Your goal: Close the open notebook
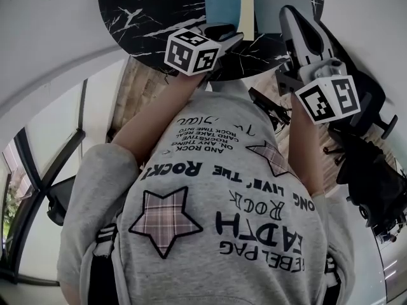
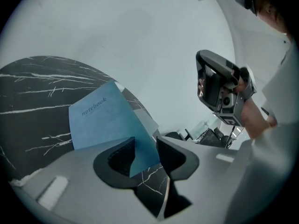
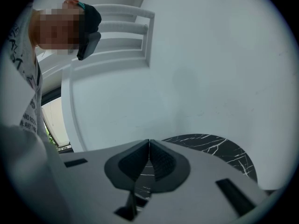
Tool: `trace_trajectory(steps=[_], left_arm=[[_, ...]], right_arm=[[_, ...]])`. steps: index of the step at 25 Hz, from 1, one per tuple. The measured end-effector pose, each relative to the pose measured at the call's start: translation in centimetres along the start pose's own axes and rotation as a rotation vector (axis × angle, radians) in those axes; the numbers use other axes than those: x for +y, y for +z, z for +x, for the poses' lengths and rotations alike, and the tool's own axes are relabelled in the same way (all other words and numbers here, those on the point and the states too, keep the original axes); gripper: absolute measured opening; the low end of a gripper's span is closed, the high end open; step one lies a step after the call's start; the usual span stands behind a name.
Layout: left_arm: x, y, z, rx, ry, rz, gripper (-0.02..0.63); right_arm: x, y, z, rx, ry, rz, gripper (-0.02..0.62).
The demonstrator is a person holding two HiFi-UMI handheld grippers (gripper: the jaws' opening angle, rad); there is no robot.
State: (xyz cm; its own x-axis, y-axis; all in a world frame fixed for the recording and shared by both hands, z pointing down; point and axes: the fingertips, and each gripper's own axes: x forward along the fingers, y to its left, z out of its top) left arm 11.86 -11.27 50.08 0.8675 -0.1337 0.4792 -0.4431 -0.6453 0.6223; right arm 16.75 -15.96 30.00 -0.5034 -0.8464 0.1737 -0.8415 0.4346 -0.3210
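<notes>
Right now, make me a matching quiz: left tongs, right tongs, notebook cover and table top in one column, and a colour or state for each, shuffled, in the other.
Column one
1. left tongs
2. right tongs
3. notebook cover
4. table top

Column two
A. black with white veins
B. jaws together, nothing between them
C. blue
D. jaws apart, a corner of the cover between them

Pairs: 1-D, 2-B, 3-C, 4-A
</notes>
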Motion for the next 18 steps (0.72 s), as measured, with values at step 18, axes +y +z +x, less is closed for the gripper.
trace_trajectory(steps=[18], left_arm=[[1.0, -2.2, 6.1, 0.132, -0.024, 0.031, 0.172]], right_arm=[[-1.8, -0.4, -3.4, -0.006, -0.097, 0.018, 0.013]])
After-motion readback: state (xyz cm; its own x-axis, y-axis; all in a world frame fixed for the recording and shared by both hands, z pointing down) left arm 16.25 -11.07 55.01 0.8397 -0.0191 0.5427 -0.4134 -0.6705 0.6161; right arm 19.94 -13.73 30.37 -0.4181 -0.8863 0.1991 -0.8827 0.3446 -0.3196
